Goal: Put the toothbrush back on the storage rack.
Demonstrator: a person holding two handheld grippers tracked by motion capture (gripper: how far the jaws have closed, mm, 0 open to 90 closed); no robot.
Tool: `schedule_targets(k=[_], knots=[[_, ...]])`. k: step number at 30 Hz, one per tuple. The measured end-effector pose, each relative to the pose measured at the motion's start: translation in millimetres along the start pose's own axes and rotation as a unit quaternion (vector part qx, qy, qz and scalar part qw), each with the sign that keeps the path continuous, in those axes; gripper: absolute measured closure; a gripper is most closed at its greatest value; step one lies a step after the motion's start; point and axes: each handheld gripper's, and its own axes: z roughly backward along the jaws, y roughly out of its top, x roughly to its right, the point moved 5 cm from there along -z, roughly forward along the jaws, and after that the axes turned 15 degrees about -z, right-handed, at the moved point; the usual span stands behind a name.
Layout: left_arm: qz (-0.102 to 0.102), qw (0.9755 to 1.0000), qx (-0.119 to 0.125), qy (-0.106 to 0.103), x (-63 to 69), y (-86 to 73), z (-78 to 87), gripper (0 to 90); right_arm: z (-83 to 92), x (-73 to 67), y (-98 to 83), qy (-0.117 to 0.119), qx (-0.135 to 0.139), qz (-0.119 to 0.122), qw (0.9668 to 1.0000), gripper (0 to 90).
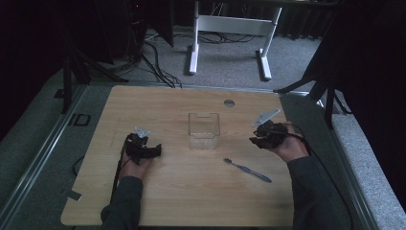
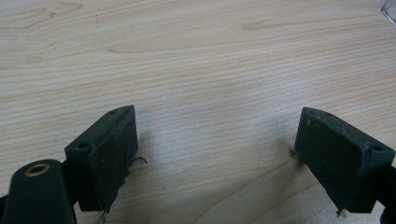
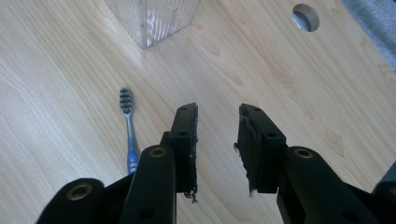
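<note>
Resting on worktop (image 1: pixel 191 191) | right claw (image 1: pixel 255 139) released, nothing between jaws | toothbrush (image 1: pixel 247 169) lying just beside it | clear box (image 1: pixel 204 130) between claws, contents indiscernible | left claw (image 1: pixel 157 151) released | no legible writing

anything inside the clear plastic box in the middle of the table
The clear ribbed plastic box looks empty; wood grain of the table shows through its walls. The blue-handled toothbrush lies outside it, on the table.

High view from above the near table (image 1: pixel 191 191) edge, looking forward and down, left gripper view close over bare wood between its jaws, right gripper view higher, sharing the toothbrush (image 3: pixel 128 126) left of its jaws with the high view.
</note>
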Motion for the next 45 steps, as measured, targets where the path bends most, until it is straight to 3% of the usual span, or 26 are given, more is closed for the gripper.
schedule_targets(k=[24, 45], knots=[[0.0, 1.0, 0.0, 0.0, 0.1, 0.0, 0.0, 13.8, -5.6, -13.2, 6.1, 0.017, -0.055, 0.04, 0.9976, 67.5], [0.001, 1.0, 0.001, 0.0, 0.1, 0.1, -0.1, 13.7, -18.4, -24.4, 14.4, 0.032, -0.11, 0.067, 0.9912, 68.3]])
